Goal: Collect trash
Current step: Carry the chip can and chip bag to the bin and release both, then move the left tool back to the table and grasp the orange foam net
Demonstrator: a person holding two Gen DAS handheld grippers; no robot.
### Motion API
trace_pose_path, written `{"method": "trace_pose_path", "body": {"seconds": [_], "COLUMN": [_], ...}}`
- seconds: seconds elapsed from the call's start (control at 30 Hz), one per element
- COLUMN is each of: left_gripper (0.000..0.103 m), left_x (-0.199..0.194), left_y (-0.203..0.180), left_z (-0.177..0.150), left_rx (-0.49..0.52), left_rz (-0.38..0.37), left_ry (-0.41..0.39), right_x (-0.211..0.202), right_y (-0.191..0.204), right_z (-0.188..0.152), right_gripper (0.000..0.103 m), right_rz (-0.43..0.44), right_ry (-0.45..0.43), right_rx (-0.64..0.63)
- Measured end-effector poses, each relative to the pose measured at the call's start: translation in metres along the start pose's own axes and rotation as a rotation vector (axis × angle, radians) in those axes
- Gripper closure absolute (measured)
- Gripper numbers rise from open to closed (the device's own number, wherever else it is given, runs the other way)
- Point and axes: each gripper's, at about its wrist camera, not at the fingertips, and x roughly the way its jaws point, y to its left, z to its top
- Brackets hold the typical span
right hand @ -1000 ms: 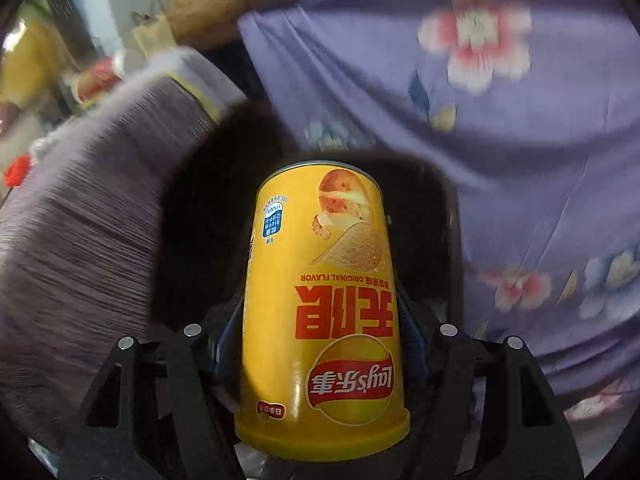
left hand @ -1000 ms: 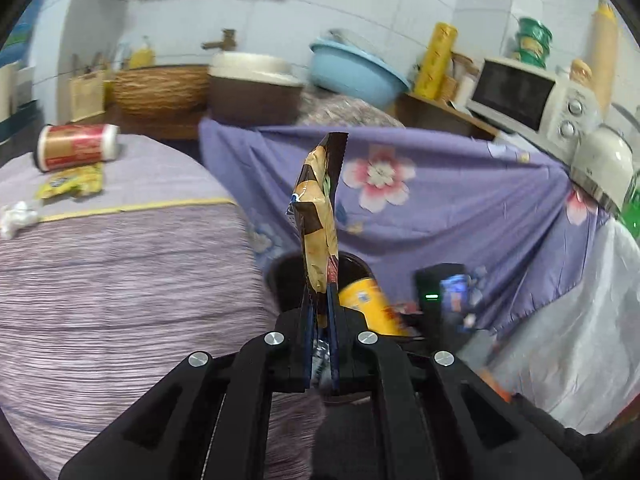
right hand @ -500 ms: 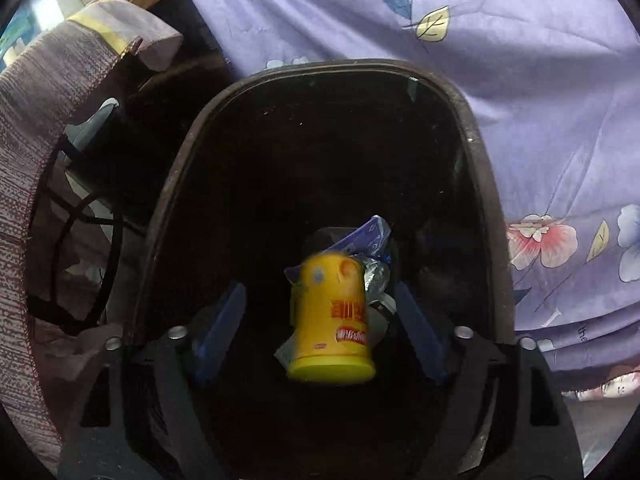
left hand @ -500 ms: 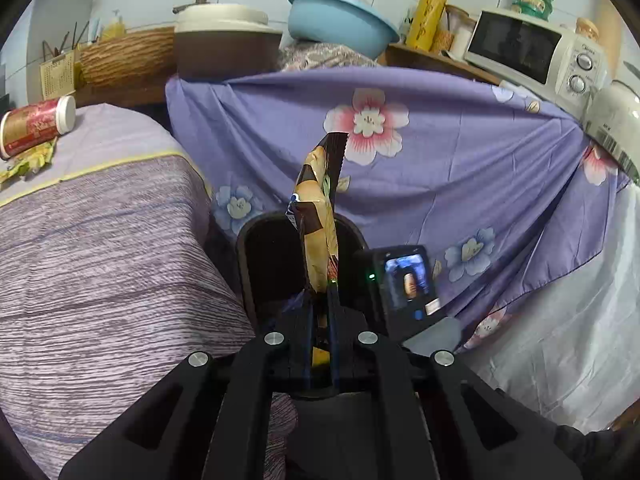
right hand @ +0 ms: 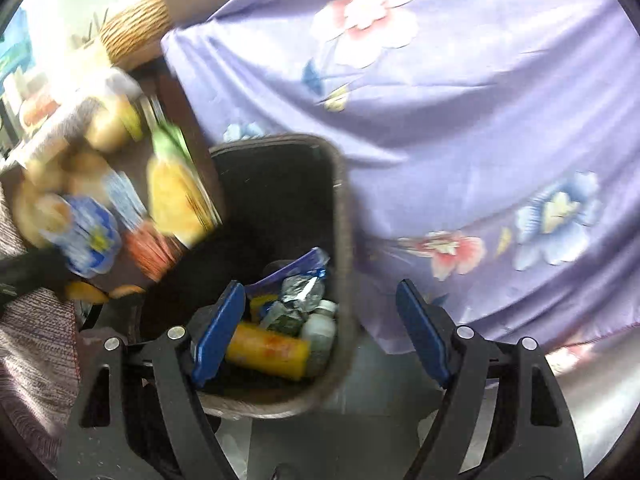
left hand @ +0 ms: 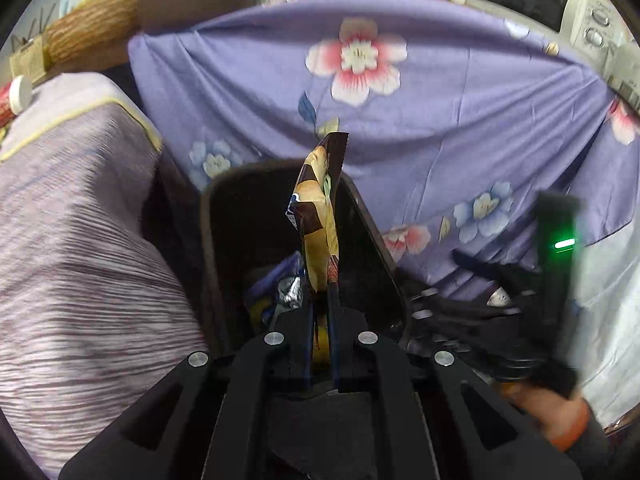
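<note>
left gripper point(left hand: 320, 300) fingers clamp a snack wrapper point(left hand: 318, 216) above the bin point(right hand: 340, 216); right gripper point(right hand: 320, 328) fingers stand apart, empty.

Purple cloth point(left hand: 460, 128) with pink and blue flowers; black bin point(right hand: 340, 216) holding a yellow can point(right hand: 268, 350); brown-and-yellow wrapper point(left hand: 320, 216); mauve striped cover point(left hand: 80, 260); blue claw pads point(right hand: 218, 336).

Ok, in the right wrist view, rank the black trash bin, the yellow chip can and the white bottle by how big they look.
Largest to smallest as they look:
1. black trash bin
2. yellow chip can, lying on its side inside the bin
3. white bottle, beside the can; partly hidden, so its full size is unsure
</note>
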Motion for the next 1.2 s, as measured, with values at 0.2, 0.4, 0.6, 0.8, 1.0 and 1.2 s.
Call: {"method": "trace_pose_path", "body": {"seconds": [0.2, 0.4, 0.6, 0.8, 1.0, 1.2], "left_gripper": [0.096, 0.096, 0.056, 0.04, 0.029, 0.017], "left_x": [0.027, 0.048, 0.059, 0.039, -0.001, -0.058], "left_y": [-0.009, -0.013, -0.016, -0.022, -0.024, -0.018], "left_z": [-0.004, -0.005, -0.007, -0.008, -0.006, -0.006], "left_rx": [0.018, 0.037, 0.043, 0.074, 0.067, 0.054], "left_rz": [0.007, 0.017, 0.027, 0.021, 0.009, 0.026], "left_ry": [0.056, 0.097, 0.115, 0.059, -0.029, -0.118], "right_x": [-0.025, -0.036, -0.04, -0.046, -0.053, -0.065], "right_y": [-0.022, -0.034, -0.039, -0.043, -0.043, -0.03], "right_z": [-0.002, -0.004, -0.006, -0.006, -0.002, 0.006], "right_gripper": [0.025, 0.025, 0.025, 0.025, 0.025, 0.025], "right_rz": [-0.043, -0.057, -0.065, -0.073, -0.075, -0.03], "right_ry": [-0.038, -0.055, -0.061, -0.072, -0.094, -0.126], "right_rx": [0.033, 0.058, 0.073, 0.093, 0.105, 0.104]}}
